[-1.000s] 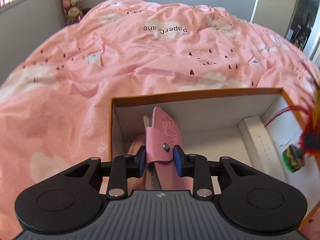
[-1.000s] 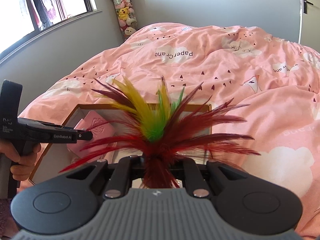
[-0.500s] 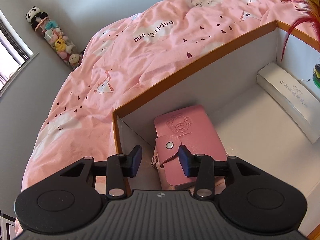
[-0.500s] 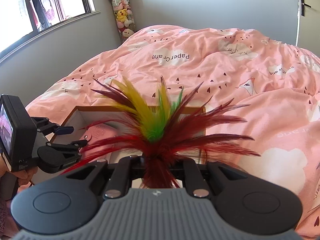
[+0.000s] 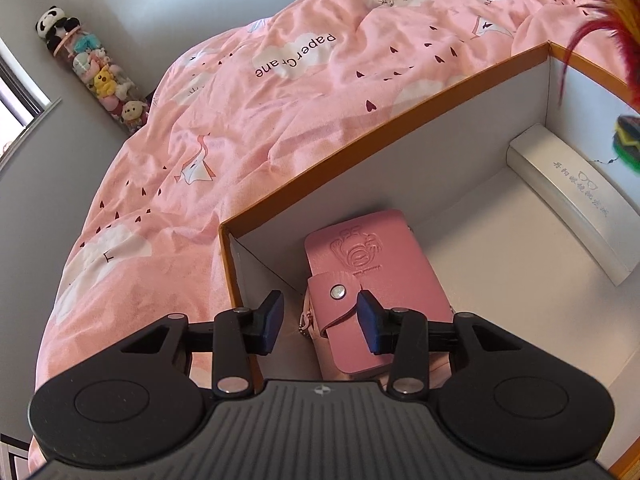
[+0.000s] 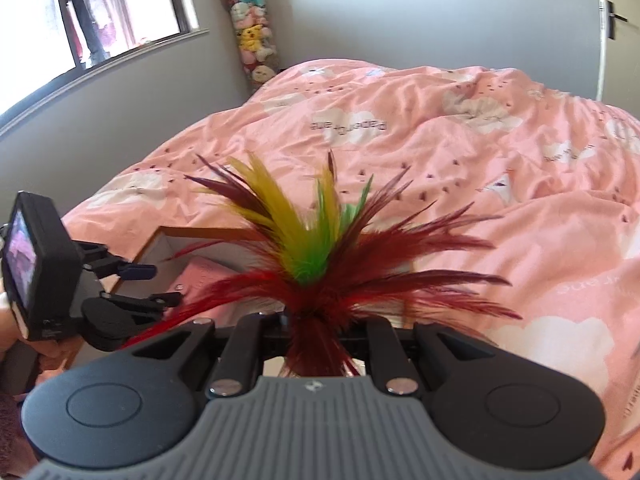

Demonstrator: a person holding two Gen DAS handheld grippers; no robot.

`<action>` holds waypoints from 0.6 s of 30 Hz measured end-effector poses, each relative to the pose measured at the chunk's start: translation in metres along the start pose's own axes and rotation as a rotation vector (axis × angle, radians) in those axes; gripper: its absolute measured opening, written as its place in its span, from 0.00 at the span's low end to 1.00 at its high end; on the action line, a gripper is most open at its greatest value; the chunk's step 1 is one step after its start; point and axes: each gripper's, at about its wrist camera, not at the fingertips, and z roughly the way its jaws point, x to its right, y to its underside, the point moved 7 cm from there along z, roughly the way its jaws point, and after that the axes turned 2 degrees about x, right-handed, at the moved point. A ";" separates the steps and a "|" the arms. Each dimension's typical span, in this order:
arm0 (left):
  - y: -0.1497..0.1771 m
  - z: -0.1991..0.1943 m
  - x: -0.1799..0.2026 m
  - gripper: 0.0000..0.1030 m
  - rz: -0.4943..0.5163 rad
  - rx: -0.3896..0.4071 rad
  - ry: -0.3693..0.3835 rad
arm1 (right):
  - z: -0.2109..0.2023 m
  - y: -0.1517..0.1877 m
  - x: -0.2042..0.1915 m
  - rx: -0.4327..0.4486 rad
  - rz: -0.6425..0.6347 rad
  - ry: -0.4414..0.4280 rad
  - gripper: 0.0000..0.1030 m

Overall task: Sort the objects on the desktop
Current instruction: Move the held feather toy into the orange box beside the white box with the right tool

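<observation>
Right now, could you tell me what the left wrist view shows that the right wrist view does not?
Only the left wrist view shows the white case lying along the box's far side and the left gripper's open jaws, just widened, above the pink wallet. Only the right wrist view shows the window, the door handle and the right gripper shut on the feather shuttlecock. Both show the wallet, box and bedspread.

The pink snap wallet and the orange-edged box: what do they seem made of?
Pink snap wallet: looks like leather or faux leather, matte, with an embossed emblem and a metal snap. Orange-edged box: seemingly stiff cardboard, with thin flat walls, white inside, and a crisp orange rim.
</observation>
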 end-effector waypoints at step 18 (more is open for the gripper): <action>0.005 -0.003 -0.001 0.45 0.017 0.073 0.027 | 0.151 0.021 -0.055 -0.307 -0.060 -0.073 0.13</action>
